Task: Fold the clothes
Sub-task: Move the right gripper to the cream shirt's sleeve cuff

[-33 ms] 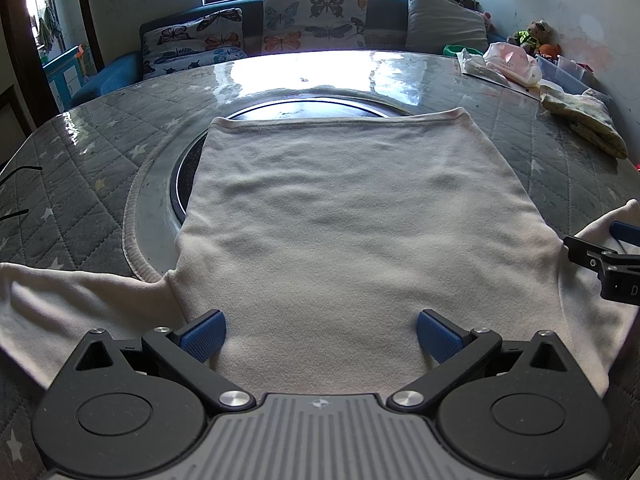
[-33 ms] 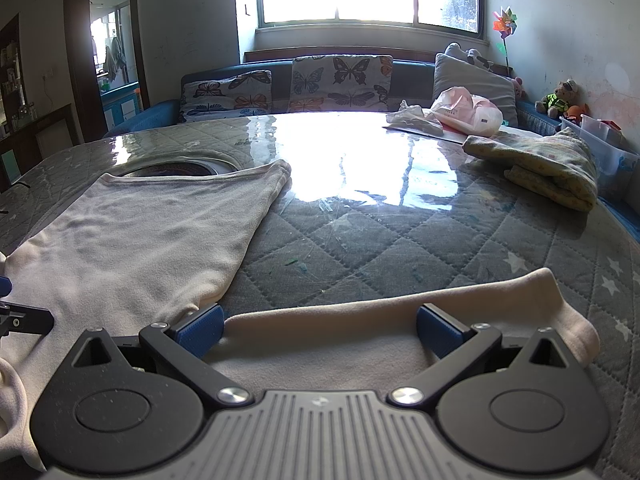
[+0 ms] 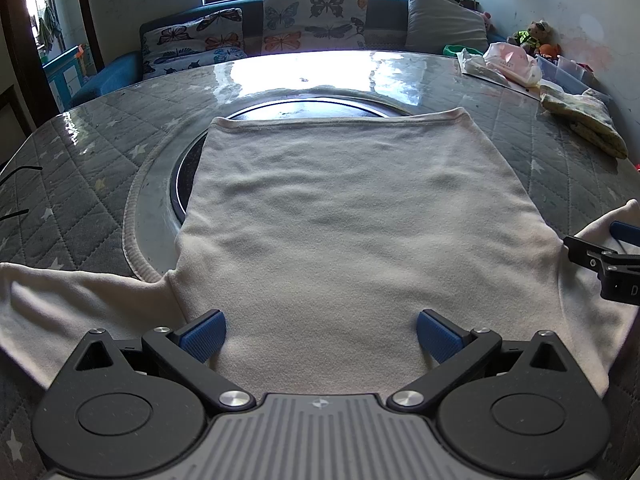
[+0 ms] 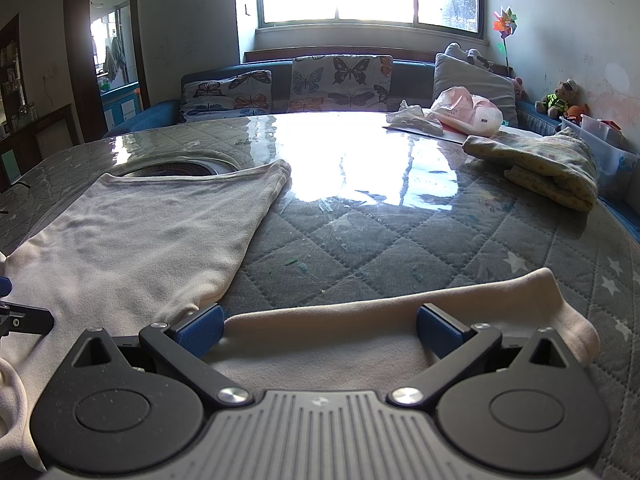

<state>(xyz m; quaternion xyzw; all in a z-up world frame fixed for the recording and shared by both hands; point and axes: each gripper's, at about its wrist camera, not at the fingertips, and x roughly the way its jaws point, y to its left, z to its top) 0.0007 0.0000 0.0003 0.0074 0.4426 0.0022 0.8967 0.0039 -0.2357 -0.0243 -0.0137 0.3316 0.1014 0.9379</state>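
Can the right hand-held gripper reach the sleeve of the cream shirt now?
Probably yes: the right hand-held gripper is open, the sleeve lies flat between its fingers, and nothing covers it.

Bare quilted table (image 4: 400,240) right of shirt (image 4: 140,240); folded cloth (image 4: 540,168) beyond.

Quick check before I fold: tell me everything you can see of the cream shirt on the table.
The cream shirt is a soft, fleecy-looking long-sleeved top lying flat on the quilted table cover, hem at the far end, partly over the round dark inset. The body is smooth with faint ripples. Both sleeves spread sideways: one to the left, the other running right, cuff at its end. The left gripper sits open at the shirt's near end; the right gripper is open over the right sleeve.
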